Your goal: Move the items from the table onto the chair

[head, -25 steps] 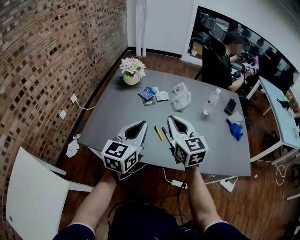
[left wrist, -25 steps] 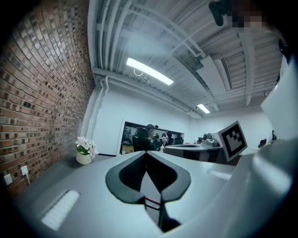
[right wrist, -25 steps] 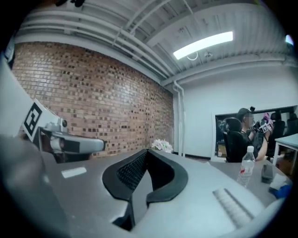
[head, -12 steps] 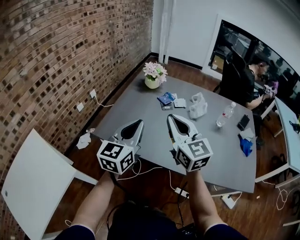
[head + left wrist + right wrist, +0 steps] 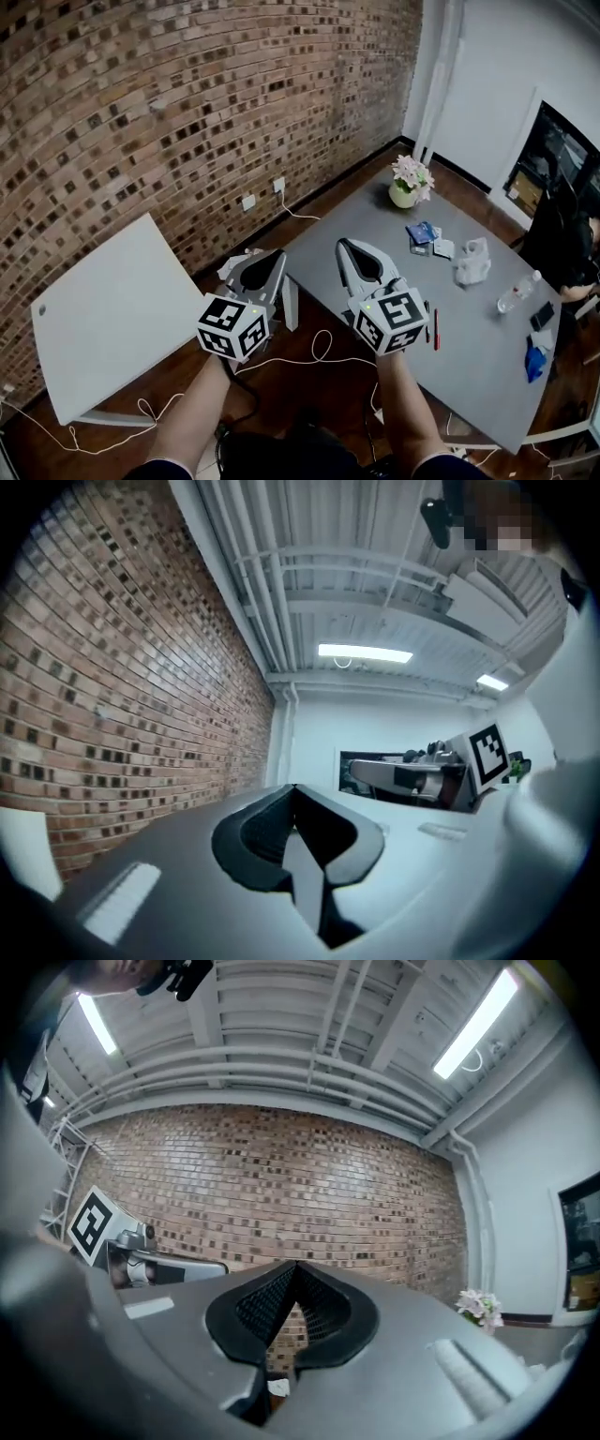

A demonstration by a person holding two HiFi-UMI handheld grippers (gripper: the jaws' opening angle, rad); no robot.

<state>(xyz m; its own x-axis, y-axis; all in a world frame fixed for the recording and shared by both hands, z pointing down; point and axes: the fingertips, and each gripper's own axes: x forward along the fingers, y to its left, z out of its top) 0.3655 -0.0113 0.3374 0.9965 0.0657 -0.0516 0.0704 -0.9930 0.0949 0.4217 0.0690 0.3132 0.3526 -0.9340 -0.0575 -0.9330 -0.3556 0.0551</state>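
Observation:
The white chair (image 5: pixel 103 319) stands at the left in the head view, its seat bare. The grey table (image 5: pixel 375 234) lies to the right and carries a flower pot (image 5: pixel 409 183), a blue packet (image 5: pixel 419 232), a white plastic bag (image 5: pixel 472 261), a water bottle (image 5: pixel 517 292), a phone (image 5: pixel 542 316), a blue cloth (image 5: pixel 534 363) and a red pen (image 5: pixel 435 328). My left gripper (image 5: pixel 277 252) hovers over the floor between chair and table, jaws shut and empty (image 5: pixel 293 787). My right gripper (image 5: pixel 343 243) is beside it at the table's near corner, also shut and empty (image 5: pixel 296 1265).
A brick wall (image 5: pixel 187 112) with sockets (image 5: pixel 248 202) runs behind the chair. White cables (image 5: pixel 319 352) and a crumpled paper (image 5: pixel 234 264) lie on the wooden floor. A person (image 5: pixel 572 253) sits in a black chair at the table's far right.
The view has swung left, bringing the chair in. Both grippers moved from above the table to its left corner and the floor gap, still shut and empty.

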